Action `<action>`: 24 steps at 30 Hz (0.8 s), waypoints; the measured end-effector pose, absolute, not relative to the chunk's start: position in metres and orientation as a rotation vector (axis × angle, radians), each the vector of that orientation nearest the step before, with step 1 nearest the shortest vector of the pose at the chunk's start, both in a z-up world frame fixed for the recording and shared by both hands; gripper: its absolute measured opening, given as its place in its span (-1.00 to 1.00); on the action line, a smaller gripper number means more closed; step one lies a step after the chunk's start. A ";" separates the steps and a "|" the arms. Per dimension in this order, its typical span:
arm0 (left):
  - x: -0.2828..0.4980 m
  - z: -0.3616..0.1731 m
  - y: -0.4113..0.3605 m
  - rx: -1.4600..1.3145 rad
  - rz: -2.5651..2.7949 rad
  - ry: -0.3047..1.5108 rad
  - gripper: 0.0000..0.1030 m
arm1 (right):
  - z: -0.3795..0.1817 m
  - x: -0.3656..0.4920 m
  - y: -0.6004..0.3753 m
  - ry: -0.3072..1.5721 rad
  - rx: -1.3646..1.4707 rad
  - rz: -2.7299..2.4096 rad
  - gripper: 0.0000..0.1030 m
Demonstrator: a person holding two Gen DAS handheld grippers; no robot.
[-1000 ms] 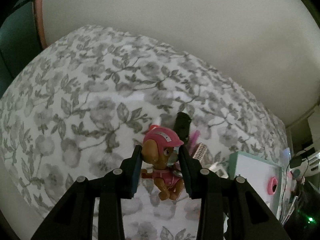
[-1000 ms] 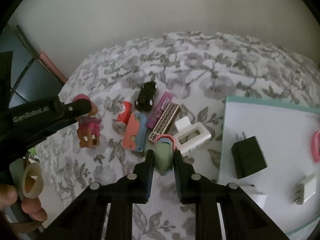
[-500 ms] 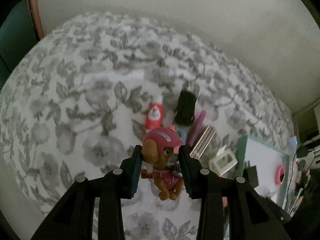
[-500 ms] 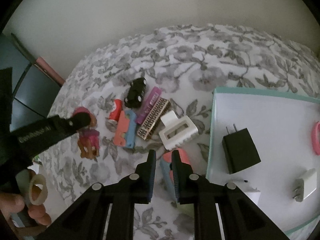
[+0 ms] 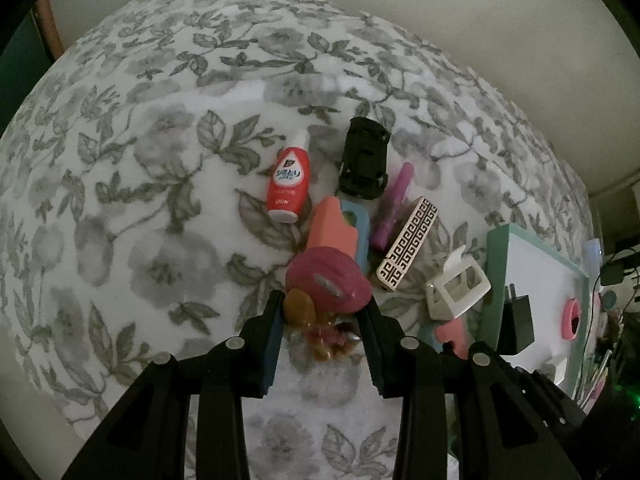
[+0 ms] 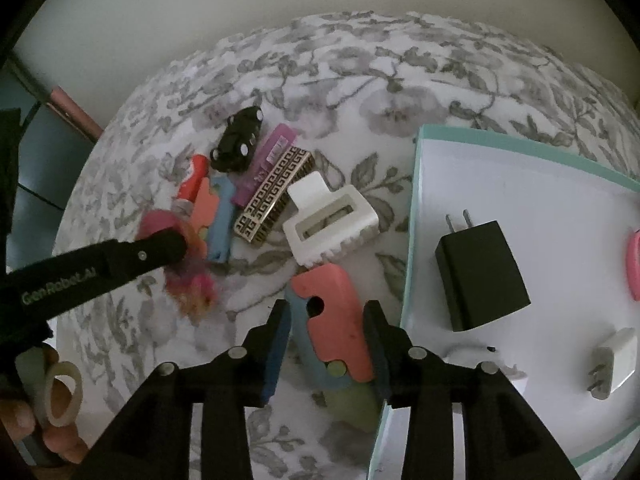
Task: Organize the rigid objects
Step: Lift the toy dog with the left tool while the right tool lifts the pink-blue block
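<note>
Release appears to have been made on both sides within the last second. The right gripper (image 6: 326, 328), which a second ago was clamped on the coral-and-blue block (image 6: 334, 320), is now seen with its jaws spread wide, and the block lies flat on the floral cloth (image 6: 400, 80) between them, its right edge just beside the teal rim of the white tray (image 6: 414, 216). The left gripper (image 5: 322, 328), closed on the pink-capped pup figure (image 5: 326, 280) half a second ago, has also been opened; the figure sits between the fingers, blurred in both views, so whether it is resting or tipping over cannot be told with certainty (it looks slumped forward). Ahead of the left gripper a cluster has been formed: a second coral-and-blue block (image 5: 336, 232), the red bottle (image 5: 289, 184), the black toy car (image 5: 364, 160), the purple stick (image 5: 394, 208) and the patterned bar (image 5: 408, 248), with the white clip (image 5: 456, 292) to the right. The black charger (image 6: 480, 272) and a white plug (image 6: 614, 360) are kept on the tray, right of the right gripper. Toys are judged to be grouped on the cloth, apart from the chargers; both placements seem done, freeing both tools.
</note>
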State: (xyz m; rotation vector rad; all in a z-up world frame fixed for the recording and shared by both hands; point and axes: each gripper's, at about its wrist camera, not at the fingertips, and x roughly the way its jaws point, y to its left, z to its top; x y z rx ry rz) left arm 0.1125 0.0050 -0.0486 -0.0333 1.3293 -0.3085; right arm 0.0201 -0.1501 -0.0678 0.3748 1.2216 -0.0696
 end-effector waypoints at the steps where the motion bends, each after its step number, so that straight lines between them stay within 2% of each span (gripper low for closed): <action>1: 0.112 -0.050 0.005 -0.035 -0.310 1.334 -0.26 | -0.068 0.020 -0.148 1.223 0.366 -0.062 -0.09; 3: 0.113 -0.052 0.005 -0.035 -0.310 1.338 -0.26 | -0.069 0.022 -0.144 1.227 0.331 -0.056 -0.03; 11: 0.117 -0.060 0.005 -0.040 -0.293 1.341 -0.24 | -0.072 0.024 -0.128 1.227 0.180 -0.070 -0.03; 24: 0.121 -0.066 0.005 -0.063 -0.301 1.347 -0.19 | -0.084 0.028 -0.123 1.261 0.177 -0.040 -0.03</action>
